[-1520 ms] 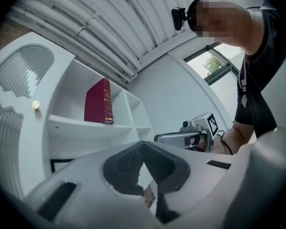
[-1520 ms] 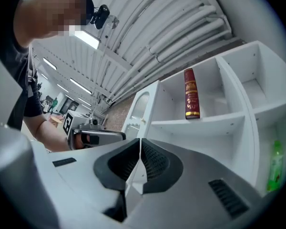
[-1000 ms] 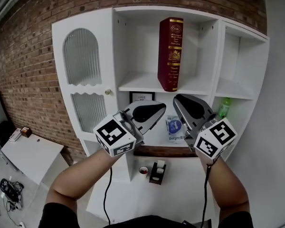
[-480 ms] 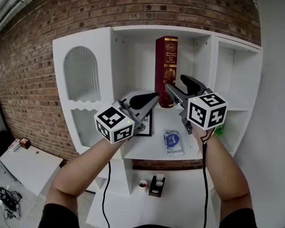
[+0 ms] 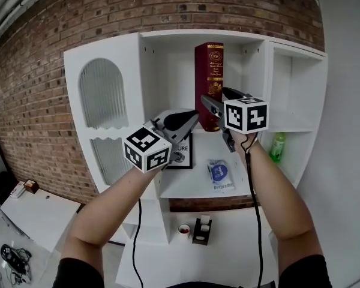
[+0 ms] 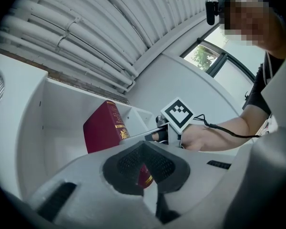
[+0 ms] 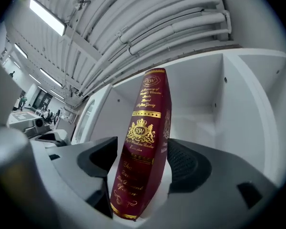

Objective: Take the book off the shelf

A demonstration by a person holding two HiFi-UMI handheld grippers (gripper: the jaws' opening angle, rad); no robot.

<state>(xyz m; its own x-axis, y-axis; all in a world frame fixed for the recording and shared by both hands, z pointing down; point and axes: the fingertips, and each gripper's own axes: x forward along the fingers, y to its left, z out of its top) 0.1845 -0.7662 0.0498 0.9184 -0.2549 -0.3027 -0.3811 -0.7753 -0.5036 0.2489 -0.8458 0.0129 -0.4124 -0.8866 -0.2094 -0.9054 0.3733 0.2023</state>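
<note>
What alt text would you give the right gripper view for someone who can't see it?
A tall red book with gold lettering stands on a white shelf between the jaws of the right gripper, which have just been opening and stand apart either side of it.

Left tongs (image 5: 191, 119) aloft, jaws together

Gold "RW" under a crown on the red book (image 7: 140, 175) spine, remaining gold script illegible, letters "URE" on the framed sign (image 5: 185, 158) standing on the middle shelf (image 5: 192, 185).
</note>
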